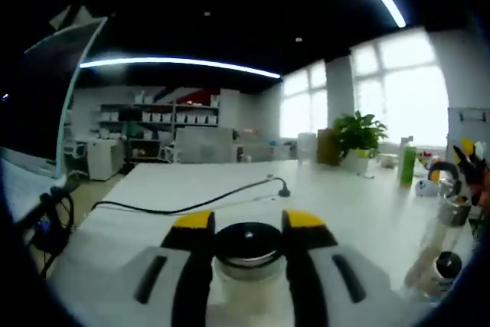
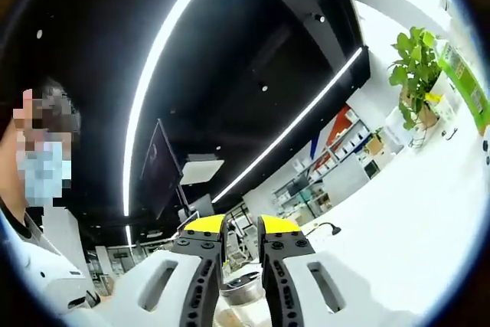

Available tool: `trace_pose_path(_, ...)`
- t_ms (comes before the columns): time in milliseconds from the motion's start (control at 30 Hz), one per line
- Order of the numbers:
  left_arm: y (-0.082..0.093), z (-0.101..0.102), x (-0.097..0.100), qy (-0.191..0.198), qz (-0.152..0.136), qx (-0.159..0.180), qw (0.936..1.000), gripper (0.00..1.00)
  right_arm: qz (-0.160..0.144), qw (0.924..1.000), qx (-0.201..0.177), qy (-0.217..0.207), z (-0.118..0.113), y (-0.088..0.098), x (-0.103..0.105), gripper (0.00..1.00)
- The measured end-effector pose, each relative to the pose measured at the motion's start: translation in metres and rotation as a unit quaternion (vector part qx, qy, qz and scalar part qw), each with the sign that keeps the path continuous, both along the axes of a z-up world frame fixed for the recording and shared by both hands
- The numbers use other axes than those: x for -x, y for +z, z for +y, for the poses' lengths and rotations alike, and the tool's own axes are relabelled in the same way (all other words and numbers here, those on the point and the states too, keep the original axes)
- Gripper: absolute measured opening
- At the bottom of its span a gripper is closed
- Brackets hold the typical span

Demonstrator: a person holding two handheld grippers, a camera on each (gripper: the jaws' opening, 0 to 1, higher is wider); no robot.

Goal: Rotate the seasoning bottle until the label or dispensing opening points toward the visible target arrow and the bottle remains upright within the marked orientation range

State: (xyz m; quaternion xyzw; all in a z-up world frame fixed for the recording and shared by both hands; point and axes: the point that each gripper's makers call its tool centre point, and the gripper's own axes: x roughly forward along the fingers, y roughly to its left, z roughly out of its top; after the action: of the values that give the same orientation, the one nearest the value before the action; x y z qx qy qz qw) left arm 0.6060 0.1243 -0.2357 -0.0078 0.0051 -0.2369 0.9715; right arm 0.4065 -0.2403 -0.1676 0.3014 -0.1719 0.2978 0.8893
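1. Nearest, at the bottom centre of the left gripper view, the left gripper [image 1: 246, 223] has its two yellow-tipped black jaws standing on either side of the seasoning bottle [image 1: 246, 254], which sits upright between them. The jaws are partly closed and press against the bottle's sides.
2. Seen from above and behind, the seasoning bottle has a round dark cap with a shiny metallic rim, and below it a clear or pale body with whitish contents. Neither a label nor a dispensing opening can be made out from this angle.
3. At the bottom centre of the right gripper view, the right gripper [image 2: 241, 227] has its jaws narrowly apart with nothing between the tips. Low in the gap behind them a round metallic-rimmed lid shows, likely the same bottle, though it is too blurred to be certain.
4. Beyond the bottle, a black cable [image 1: 191, 203] snakes across the white table [image 1: 344, 204] through the middle of the left gripper view.
5. At the lower right of that frame a clear bottle [image 1: 440, 246] leans near the edge.
6. Farther back on the right stand a green bottle [image 1: 408, 162] and a potted plant [image 1: 358, 139] before bright windows.
7. At the left edge of the right gripper view, a person in white clothing [image 2: 46, 273] appears.
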Motion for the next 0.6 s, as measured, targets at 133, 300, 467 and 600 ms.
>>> trace_pose_path(133,0.003,0.009,0.046,-0.017,-0.003,-0.006,0.9998,0.36,-0.012,0.9994,0.02,0.025,0.021,0.012,0.017,0.14)
trace_pose_path(300,-0.005,0.027,0.087,-0.022,0.003,-0.004,0.9997,0.36,-0.053,0.9966,0.062,0.006,0.03,0.038,0.034,0.15)
trace_pose_path(467,-0.017,0.031,0.105,-0.038,0.013,-0.003,0.9992,0.36,-0.069,0.9953,0.067,0.01,0.046,0.052,0.049,0.15)
trace_pose_path(600,-0.02,0.029,0.115,-0.051,0.0,-0.007,0.9987,0.36,-0.068,0.9945,0.079,0.001,0.045,0.06,0.052,0.15)
